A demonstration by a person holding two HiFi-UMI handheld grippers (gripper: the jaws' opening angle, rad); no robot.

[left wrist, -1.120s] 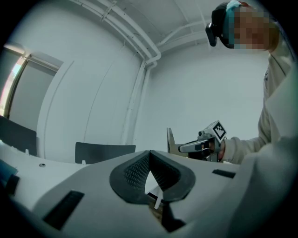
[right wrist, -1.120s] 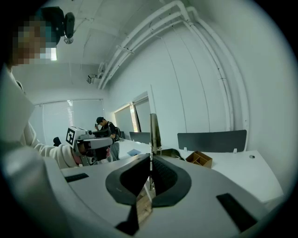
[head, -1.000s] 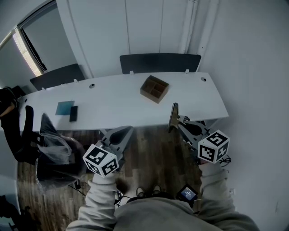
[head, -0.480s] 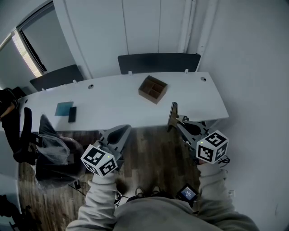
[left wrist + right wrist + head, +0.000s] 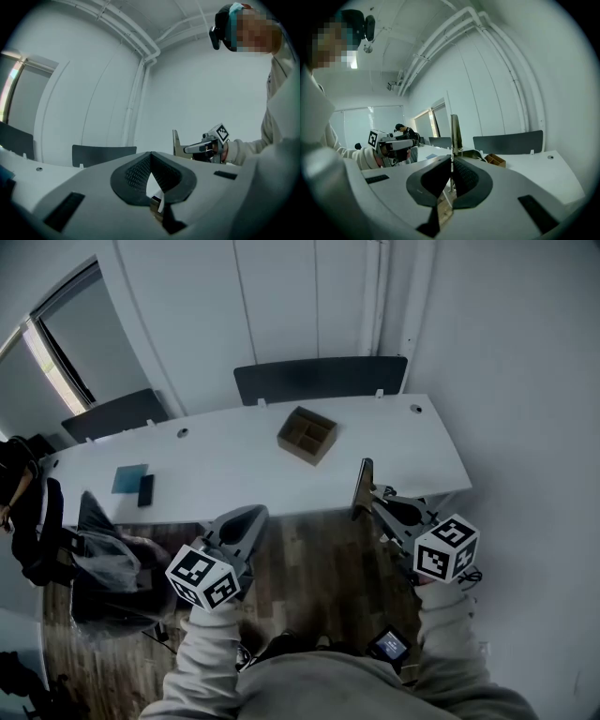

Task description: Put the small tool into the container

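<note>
A brown wooden container (image 5: pixel 307 435) with open compartments sits on the long white table (image 5: pixel 403 451), right of its middle; it also shows in the right gripper view (image 5: pixel 495 160). My right gripper (image 5: pixel 367 503) is shut on the small tool (image 5: pixel 362 484), a thin flat blade standing upright in the jaws (image 5: pixel 455 132) over the table's near edge. The left gripper (image 5: pixel 249 516) hangs level over the floor in front of the table, shut, with nothing in it (image 5: pixel 150 154). From the left gripper view, the right gripper (image 5: pixel 187 149) and tool (image 5: pixel 176 142) stand off to the right.
Two dark chairs (image 5: pixel 319 379) (image 5: pixel 117 413) stand behind the table. A blue notebook (image 5: pixel 128 478) and a black phone (image 5: pixel 146 489) lie at its left end. A chair with a plastic bag (image 5: pixel 103 554) stands on the wooden floor at left, near a person in black (image 5: pixel 19 465).
The head view has shifted, so the container now sits a little further left and lower in the picture. Both grippers keep their pose; the right one still grips the tool.
</note>
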